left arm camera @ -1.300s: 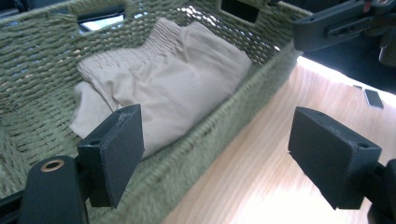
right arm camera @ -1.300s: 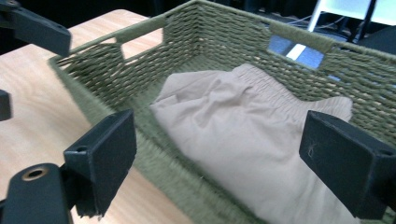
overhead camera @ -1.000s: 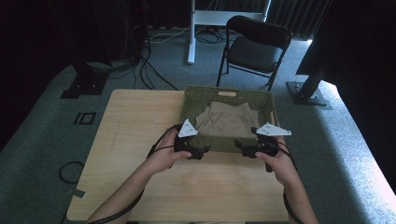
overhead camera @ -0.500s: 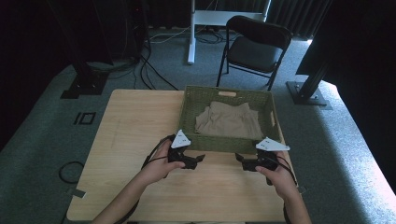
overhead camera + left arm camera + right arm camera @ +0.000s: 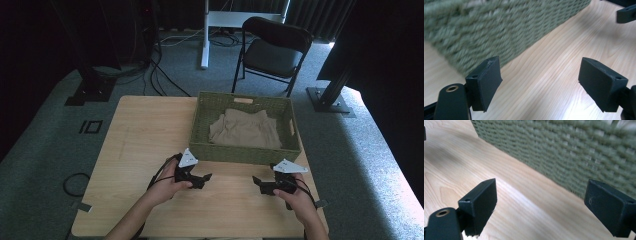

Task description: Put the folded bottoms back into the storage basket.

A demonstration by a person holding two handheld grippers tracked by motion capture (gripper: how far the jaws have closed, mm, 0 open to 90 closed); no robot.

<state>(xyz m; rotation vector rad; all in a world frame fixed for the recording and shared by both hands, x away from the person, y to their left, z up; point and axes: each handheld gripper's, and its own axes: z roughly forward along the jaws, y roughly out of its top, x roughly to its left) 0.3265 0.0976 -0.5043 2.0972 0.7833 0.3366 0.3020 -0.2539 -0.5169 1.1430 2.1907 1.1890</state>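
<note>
Both hand-held grippers (image 5: pixel 206 178) (image 5: pixel 257 181) spread, empty | pulled back from basket (image 5: pixel 245 150) | cloth (image 5: pixel 245 130) stays inside

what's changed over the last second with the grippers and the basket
Both grippers drew back toward the person from the basket's near rim: the left gripper and right gripper now sit over bare table, jaws open, empty. The basket and the beige cloth inside stayed put.

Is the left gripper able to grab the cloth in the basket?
Probably yes. The left gripper is open, the basket has no lid, and the cloth lies uncovered; it only needs lifting over the near wall.
</note>
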